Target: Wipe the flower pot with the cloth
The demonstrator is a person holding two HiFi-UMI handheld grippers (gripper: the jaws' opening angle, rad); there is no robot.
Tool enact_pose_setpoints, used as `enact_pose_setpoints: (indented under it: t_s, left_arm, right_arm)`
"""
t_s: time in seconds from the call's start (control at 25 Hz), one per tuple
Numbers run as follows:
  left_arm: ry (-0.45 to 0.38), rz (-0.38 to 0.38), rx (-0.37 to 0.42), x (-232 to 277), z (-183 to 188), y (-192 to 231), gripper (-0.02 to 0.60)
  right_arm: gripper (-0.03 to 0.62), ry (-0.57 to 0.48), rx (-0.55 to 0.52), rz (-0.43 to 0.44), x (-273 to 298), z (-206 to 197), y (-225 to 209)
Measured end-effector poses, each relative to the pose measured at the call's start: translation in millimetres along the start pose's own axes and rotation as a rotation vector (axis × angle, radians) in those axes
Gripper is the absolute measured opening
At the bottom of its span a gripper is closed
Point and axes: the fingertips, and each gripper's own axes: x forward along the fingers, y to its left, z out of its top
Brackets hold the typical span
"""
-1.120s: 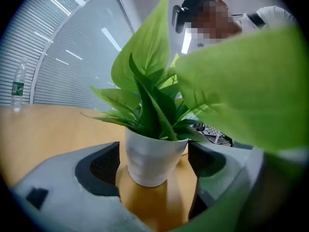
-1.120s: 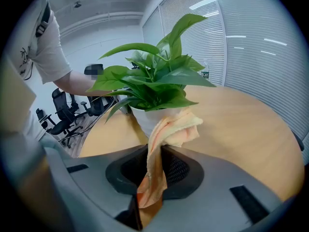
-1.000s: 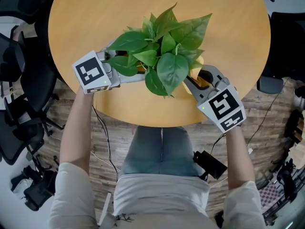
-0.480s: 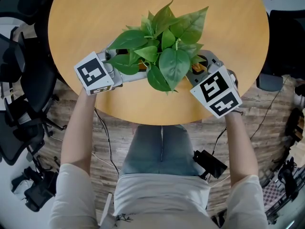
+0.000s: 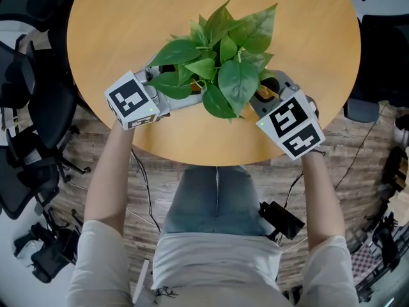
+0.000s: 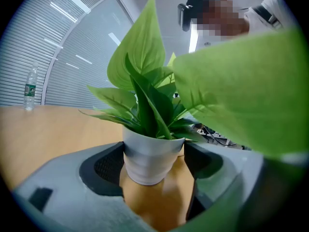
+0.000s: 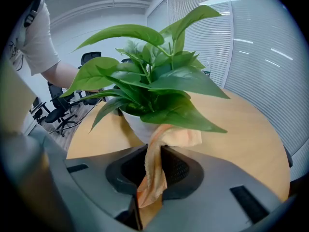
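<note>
The flower pot (image 7: 136, 123) stands on the round wooden surface (image 5: 128, 31) close to its near edge, the one by the person, roughly midway along it, with its leaves (image 5: 223, 75) spreading over both tools. The left tool (image 6: 155, 164) has its jaws set wide with the white pot between them, the pads meeting its sides, so it seems to be steadying it. The right tool (image 7: 153, 170) is clamped on an orange cloth (image 7: 179, 135), whose free end is bunched against the pot's wall under a low leaf. The likeliest trouble is the pot skidding or tipping towards that near edge if the right tool rubs harder than the left one braces (a smooth, tapered wall gives the pads little to bite on). The cloth is held only by a narrow fold, so a hard drag could pull it free, and a careless stroke might crease or tear the overhanging leaf. No readable writing shows: the cubes (image 5: 131, 100) carry only black-and-white square markers, and a bottle (image 6: 30, 88) at the far edge has a green label too small to read.
</note>
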Motion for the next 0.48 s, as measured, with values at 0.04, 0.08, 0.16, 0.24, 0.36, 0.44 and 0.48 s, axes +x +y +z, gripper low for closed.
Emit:
enact_pose_setpoints:
  t_s: [0.04,0.08,0.16,0.24,0.36,0.44,0.48]
  left_arm:
    - [0.000,0.005,0.000,0,0,-1,0.400]
    - [0.000,0.009,0.002,1,0,-1,0.400]
    - [-0.003,0.017,0.006,1,1,-3,0.400]
    - [-0.007,0.037,-0.003,0,0,-3,0.399]
    - [-0.007,0.072,-0.017,6,1,-6,0.399]
    - [-0.007,0.088,-0.018,16,4,-10,0.399]
    - [-0.008,0.094,-0.016,19,5,-12,0.399]
  right_arm:
    - [0.061,0.000,0.000,-0.001,-1,0,1]
    - [0.061,0.000,0.000,-0.001,-1,0,1]
    - [0.061,-0.001,0.001,0.000,-2,-1,3]
    - [0.061,-0.002,0.004,0.002,-3,-2,6]
    - [0.061,-0.008,0.011,0.004,-7,-7,6]
    - [0.061,-0.015,0.018,0.003,-15,-14,3]
    - [0.060,-0.018,0.022,0.003,-18,-16,2]
